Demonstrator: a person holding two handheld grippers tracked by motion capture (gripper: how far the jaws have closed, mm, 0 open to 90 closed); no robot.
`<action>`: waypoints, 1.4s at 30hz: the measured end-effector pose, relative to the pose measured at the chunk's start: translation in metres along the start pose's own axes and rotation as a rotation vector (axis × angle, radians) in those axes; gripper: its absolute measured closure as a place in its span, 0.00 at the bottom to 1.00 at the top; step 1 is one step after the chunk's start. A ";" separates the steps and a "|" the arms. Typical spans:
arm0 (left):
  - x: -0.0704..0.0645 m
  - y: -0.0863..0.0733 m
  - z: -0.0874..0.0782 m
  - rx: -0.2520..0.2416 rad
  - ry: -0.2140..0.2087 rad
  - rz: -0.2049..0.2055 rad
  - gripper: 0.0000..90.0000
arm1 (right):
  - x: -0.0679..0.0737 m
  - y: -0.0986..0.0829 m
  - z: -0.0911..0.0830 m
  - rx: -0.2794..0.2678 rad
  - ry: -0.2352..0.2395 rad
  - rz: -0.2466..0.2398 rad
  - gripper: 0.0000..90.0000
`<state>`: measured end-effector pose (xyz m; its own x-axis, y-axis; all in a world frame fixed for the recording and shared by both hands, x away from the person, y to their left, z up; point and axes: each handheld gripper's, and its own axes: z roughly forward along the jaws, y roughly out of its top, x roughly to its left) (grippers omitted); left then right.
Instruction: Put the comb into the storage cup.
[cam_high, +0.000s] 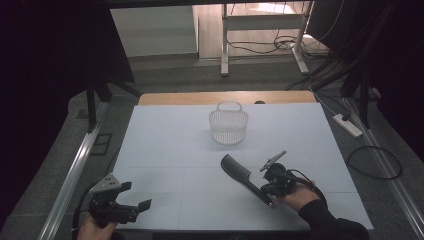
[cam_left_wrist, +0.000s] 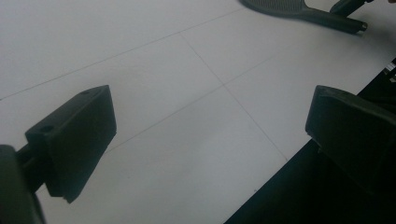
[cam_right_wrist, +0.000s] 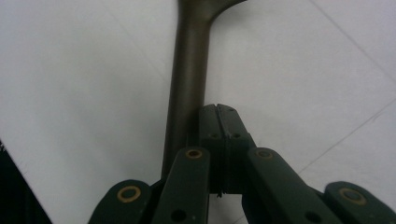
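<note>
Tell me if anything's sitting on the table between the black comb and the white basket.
Nothing visible does. The comb lies by the right gripper, and the white table surface between its wide end and the basket farther back looks bare.

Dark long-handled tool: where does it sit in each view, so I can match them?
High view: the dark long-handled tool lies right of centre, its head towards the far side.
Left gripper view: top edge, right of centre, far beyond the open claw.
Right gripper view: its handle runs up from the bottom, just left of the shut claw.
Shared landmark: the white table sheet with its seam lines.
</note>
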<state>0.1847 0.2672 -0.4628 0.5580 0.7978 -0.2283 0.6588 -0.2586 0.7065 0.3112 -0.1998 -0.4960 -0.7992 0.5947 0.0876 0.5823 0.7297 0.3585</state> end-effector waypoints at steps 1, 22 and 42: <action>0.000 0.000 0.000 0.000 0.000 0.000 0.03 | 0.001 -0.001 0.000 -0.002 -0.001 -0.002 0.99; 0.000 0.000 0.000 -0.001 0.000 0.006 0.03 | 0.005 -0.004 -0.004 -0.029 -0.056 -0.005 0.93; 0.000 0.000 0.000 0.001 -0.002 0.003 0.03 | 0.010 0.002 -0.031 -0.123 -0.105 0.050 0.28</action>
<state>0.1847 0.2672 -0.4628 0.5606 0.7962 -0.2277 0.6578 -0.2611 0.7065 0.3002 -0.2028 -0.4652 -0.7459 0.6659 0.0133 0.5934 0.6554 0.4674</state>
